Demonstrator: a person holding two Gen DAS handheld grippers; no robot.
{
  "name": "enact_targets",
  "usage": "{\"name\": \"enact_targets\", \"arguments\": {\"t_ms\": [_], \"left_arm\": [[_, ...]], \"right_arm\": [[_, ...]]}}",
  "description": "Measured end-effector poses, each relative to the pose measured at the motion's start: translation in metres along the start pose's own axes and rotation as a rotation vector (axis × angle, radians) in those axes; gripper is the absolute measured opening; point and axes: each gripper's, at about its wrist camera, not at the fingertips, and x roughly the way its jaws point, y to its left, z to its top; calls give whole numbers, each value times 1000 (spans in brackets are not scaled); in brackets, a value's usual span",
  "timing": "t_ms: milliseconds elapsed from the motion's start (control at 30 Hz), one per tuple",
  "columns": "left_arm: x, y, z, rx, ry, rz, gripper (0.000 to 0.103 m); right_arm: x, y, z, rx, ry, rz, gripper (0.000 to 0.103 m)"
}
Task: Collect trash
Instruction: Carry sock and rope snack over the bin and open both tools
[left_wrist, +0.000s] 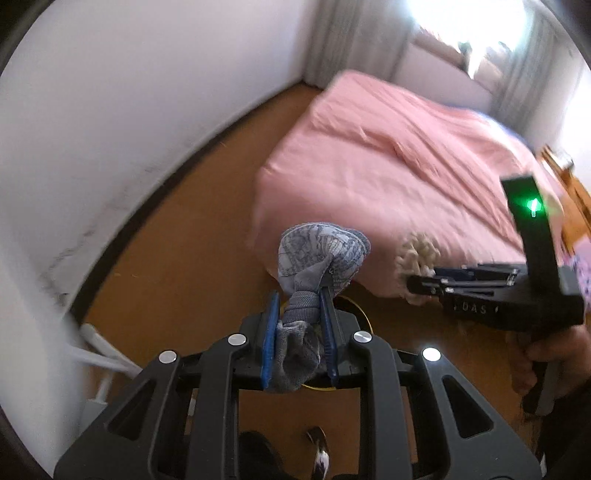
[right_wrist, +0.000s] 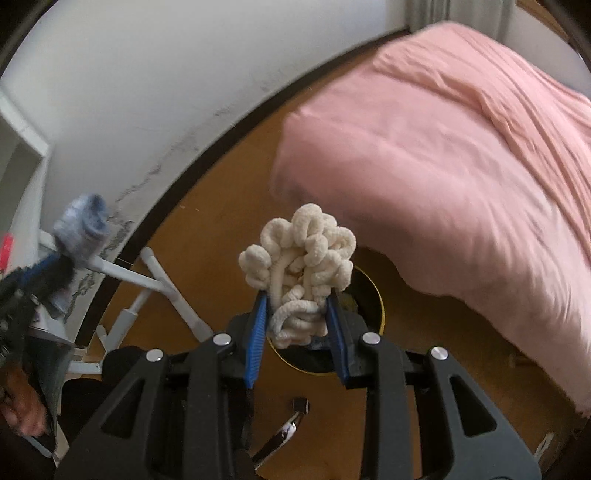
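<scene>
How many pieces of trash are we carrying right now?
2. A grey sock is clamped in the left gripper, and a cream bundle of fluffy cord is clamped in the right gripper. Both hang above the bin.

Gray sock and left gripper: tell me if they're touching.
Touching. The left wrist view shows the gray sock pinched between the left gripper's blue fingers, fabric bunched against both pads.
</scene>
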Motion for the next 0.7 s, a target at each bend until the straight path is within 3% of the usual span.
{"name": "enact_targets", "arguments": {"t_ms": [167,300,633,700], "left_arm": [[81,-17,-18,13,161,-44,21],[117,-21,-32,6,235,-48,21],[140,-23,-36,-9,281,-90,22],[140,-24,-34,-10,278,-99,34]], "right_arm": [[35,-26,-15,48,74,10,31],[56,-37,-23,66,116,18,31],[68,-47,-23,93,133,25,31],[68,-49,-22,96,129,30,31]]}}
